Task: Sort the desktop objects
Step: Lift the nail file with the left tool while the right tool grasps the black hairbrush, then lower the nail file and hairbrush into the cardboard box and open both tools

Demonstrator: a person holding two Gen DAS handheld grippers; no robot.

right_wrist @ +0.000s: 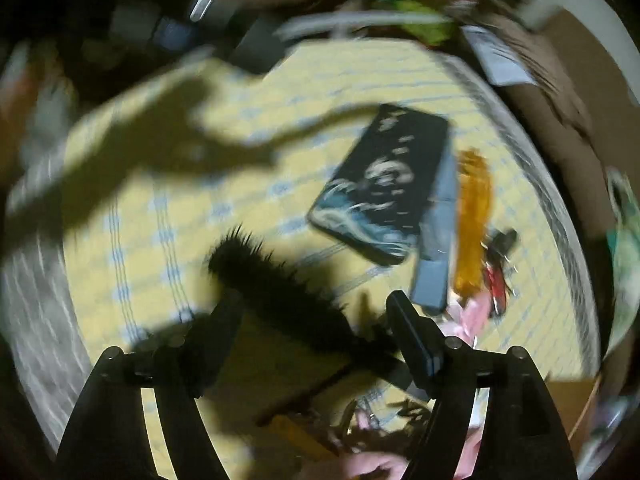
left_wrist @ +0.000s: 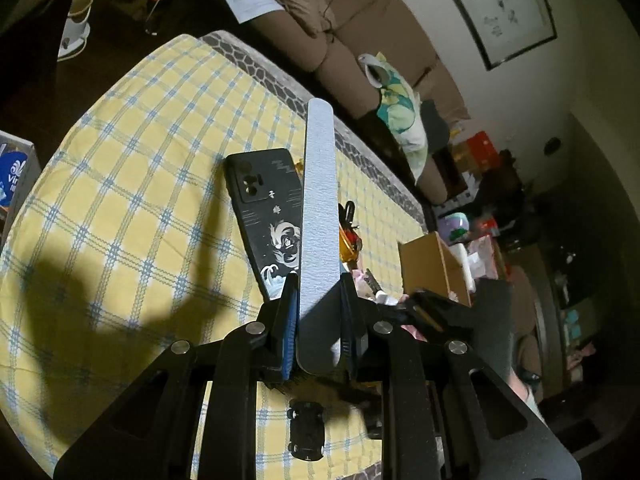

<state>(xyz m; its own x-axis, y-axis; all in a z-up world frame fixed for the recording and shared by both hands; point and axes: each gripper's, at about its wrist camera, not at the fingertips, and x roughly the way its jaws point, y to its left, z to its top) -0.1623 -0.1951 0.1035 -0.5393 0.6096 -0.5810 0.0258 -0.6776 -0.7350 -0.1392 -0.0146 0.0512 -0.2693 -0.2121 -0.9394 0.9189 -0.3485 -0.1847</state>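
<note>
Desktop objects are only partly sorted, as far as these views let one judge. On the tabletop [left_wrist: 132, 184], covered in a yellow checked cloth, a black phone [left_wrist: 266, 216] lies face down with its painted case showing, and an orange piece [right_wrist: 474, 216] and a small red and black item [right_wrist: 496, 276] lie just beside it in a loose row. The left gripper [left_wrist: 318, 320] is pinching a long grey nail file [left_wrist: 318, 200] near its lower end, so the file stands up out of the jaws, lifted off the cloth and pointing away over the phone. The right gripper [right_wrist: 316, 320] has its jaws spread wide, with a black bristly brush [right_wrist: 276, 288] lying between them; the view is blurred, but the pads do not appear to press on it, so I judge the brush to be lying loose, not held. A small black toy car [left_wrist: 306, 428] sits on the cloth below the left gripper, and a tangle of pink and dark bits [right_wrist: 368, 432] lies at the near edge, so several things look unsorted. A cardboard box [left_wrist: 436, 268] stands at the tabletop's edge; whether it is the place meant for these things I cannot tell. What seems left is placing the file, then dealing with the brush, the car and the small clutter.
</note>
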